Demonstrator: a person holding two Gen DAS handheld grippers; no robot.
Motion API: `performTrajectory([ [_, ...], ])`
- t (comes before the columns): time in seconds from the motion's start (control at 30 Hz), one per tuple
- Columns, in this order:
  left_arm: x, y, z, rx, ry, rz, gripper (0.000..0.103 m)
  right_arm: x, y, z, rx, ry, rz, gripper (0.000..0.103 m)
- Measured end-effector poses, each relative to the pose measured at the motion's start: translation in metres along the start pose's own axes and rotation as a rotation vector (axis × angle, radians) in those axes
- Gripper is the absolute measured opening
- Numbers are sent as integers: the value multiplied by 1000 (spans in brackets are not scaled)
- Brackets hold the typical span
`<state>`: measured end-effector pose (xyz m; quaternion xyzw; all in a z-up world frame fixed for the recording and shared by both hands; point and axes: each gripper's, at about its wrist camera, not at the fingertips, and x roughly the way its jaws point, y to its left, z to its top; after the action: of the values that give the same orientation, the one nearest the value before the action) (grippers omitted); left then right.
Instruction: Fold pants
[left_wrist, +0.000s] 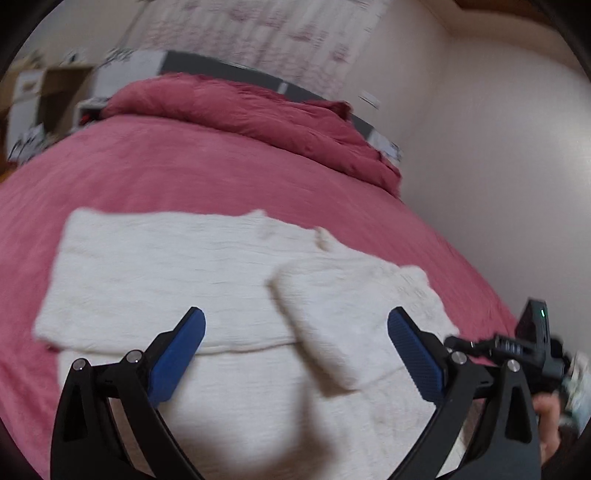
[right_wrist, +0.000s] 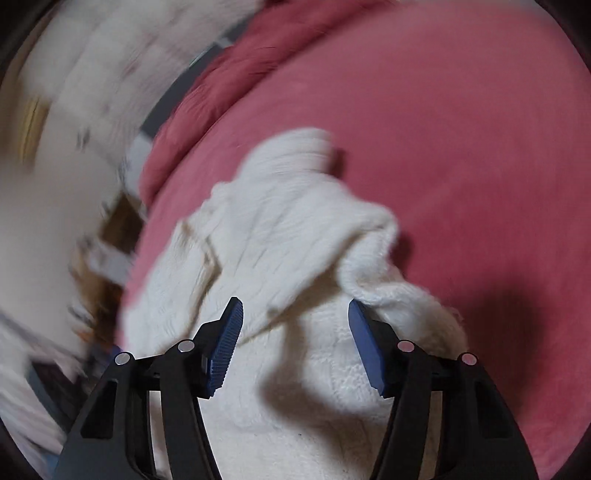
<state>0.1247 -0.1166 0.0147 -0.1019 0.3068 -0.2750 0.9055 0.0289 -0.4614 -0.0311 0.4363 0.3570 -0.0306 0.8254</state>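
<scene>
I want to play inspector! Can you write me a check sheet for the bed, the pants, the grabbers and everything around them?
Surface: pink bedspread, mostly smooth; crumpled darker red duvet at the far end.
Job's things: white knit pants lying on the bed, one end flipped over onto the rest.
Clutter: nothing seen on the bed.
Grippers: left gripper open, holding nothing; right gripper open above the pants.
Cables: nothing seen.
Surroundings: pale wall, blurred furniture.

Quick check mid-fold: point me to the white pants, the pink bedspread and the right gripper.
white pants (left_wrist: 155, 266): left wrist view, flat knitted part lying on the bed.
pink bedspread (left_wrist: 184, 162): left wrist view, bare stretch beyond the pants.
right gripper (right_wrist: 295, 343): right wrist view, open gap midway between its blue fingertips.
</scene>
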Motion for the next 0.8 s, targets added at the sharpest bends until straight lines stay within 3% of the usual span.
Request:
performTrajectory([
  [0.17,49,-78,-6,379,92,76,99,0,-45,16,220,-85,228,59],
  [0.23,69,-88,-9,450,141,143,99,6,-56,18,274,-104,290,59],
  [0.37,95,-84,-9,451,180,257,97,17,-55,26,270,-95,351,59],
  [0.4,95,-81,-8,435,170,267,83,18,-56,27,275,-96,350,59],
  [0.43,94,-78,-5,404,163,256,62,21,-55,30,289,-98,342,59],
  [0.47,93,-76,-4,381,159,245,54,20,-57,30,312,-103,336,56],
  [0.5,89,-72,0,344,146,221,34,21,-53,28,324,-105,326,52],
  [0.53,83,-65,6,289,128,186,23,20,-54,26,331,-100,306,42],
  [0.63,54,-28,27,48,8,32,13,26,-52,24,333,-96,273,22],
  [0.7,38,4,33,-106,-62,32,12,29,-53,24,336,-98,271,19],
  [0.77,31,40,28,-248,-59,28,12,29,-51,24,327,-103,259,19],
  [0.8,29,57,21,-295,-44,70,12,29,-48,24,317,-106,251,19],
])
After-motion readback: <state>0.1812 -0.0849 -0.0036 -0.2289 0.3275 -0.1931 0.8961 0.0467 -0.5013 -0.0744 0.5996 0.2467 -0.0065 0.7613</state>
